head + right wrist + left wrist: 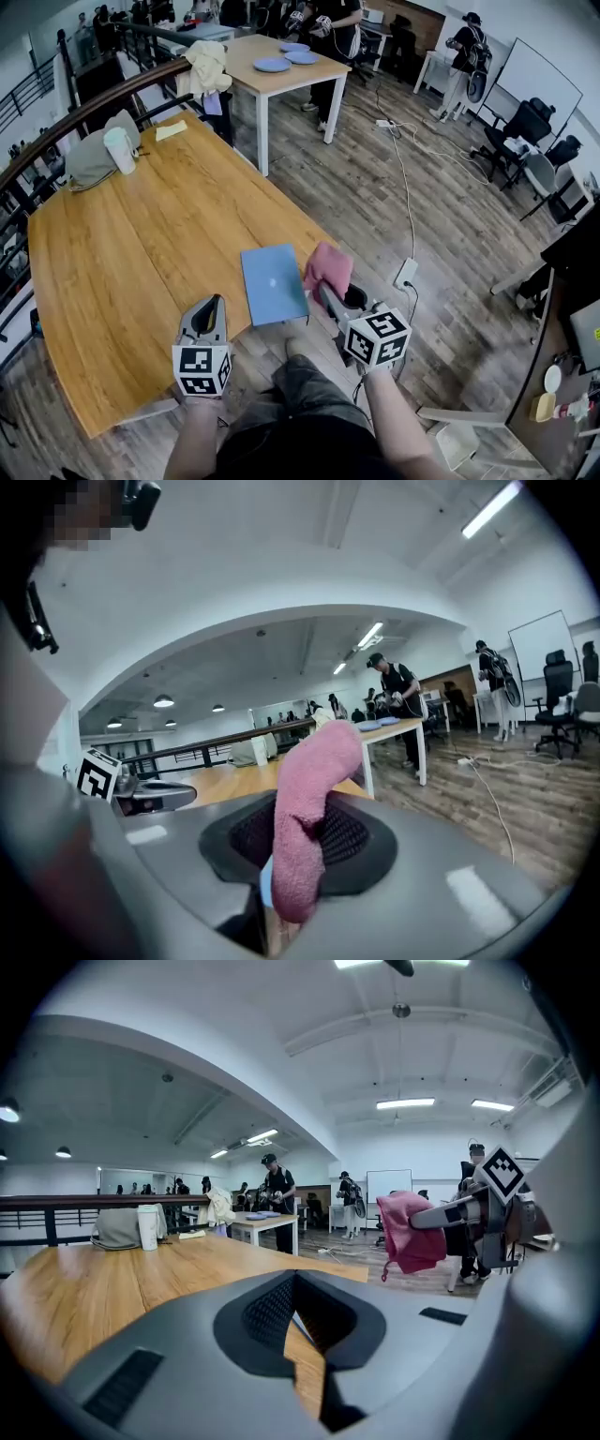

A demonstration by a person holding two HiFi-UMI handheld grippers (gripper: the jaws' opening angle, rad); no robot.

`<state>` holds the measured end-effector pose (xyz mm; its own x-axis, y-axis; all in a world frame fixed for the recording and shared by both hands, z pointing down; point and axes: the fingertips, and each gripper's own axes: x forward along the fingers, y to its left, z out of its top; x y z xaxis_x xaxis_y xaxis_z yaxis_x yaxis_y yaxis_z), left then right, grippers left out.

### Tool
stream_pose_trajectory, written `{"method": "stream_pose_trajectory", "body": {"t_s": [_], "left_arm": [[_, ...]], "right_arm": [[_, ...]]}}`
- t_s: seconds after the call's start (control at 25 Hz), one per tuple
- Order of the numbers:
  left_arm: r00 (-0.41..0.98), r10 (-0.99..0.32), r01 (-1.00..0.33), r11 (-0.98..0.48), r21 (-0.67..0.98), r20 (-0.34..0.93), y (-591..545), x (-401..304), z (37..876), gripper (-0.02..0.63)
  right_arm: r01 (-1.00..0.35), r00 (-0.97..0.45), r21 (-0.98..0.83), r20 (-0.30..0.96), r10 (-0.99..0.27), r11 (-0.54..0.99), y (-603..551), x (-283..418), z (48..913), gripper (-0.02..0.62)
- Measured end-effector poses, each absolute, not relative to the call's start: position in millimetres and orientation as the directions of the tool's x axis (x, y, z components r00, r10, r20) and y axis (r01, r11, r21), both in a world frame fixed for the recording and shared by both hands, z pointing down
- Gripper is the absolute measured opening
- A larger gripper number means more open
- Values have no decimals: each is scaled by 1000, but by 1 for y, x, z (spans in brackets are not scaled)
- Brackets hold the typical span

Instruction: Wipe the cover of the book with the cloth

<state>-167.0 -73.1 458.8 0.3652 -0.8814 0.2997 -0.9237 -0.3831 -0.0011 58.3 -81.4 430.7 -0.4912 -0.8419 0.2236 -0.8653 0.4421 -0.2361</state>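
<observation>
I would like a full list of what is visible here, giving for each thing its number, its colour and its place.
wooden table: one, light brown, in front of the person
book: one, blue, flat near the table's near edge
cloth: one, pink, hanging from the right gripper, just right of the book
cup: one, white, far left part of the table
bag: one, grey, beside the cup
second table: one, light wood, further back
plates: about three, blue, on the second table
power strip: one, white, on the floor right of the wooden table
left gripper: one, grey, shut and empty, left of the book
right gripper: one, grey, shut on the cloth
</observation>
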Motion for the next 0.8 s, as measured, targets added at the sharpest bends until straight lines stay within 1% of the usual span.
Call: {"method": "stream_pose_trajectory", "body": {"t_s": [0.24, 0.52, 0.8], "left_arm": [[345, -910, -937, -348, 25, 231, -66, -177, 432, -3], [331, -928, -943, -329, 37, 169, -68, -177, 406, -3], [298, -945, -954, -296, 40, 133, -56, -174, 390, -3]], "right_arm": [[-856, -515, -152, 163, -842, 494, -71, 42, 399, 97], [-846, -533, -115, 134, -836, 521, -71, 40, 384, 97], [-812, -583, -93, 109, -805, 576, -70, 37, 371, 97]]}}
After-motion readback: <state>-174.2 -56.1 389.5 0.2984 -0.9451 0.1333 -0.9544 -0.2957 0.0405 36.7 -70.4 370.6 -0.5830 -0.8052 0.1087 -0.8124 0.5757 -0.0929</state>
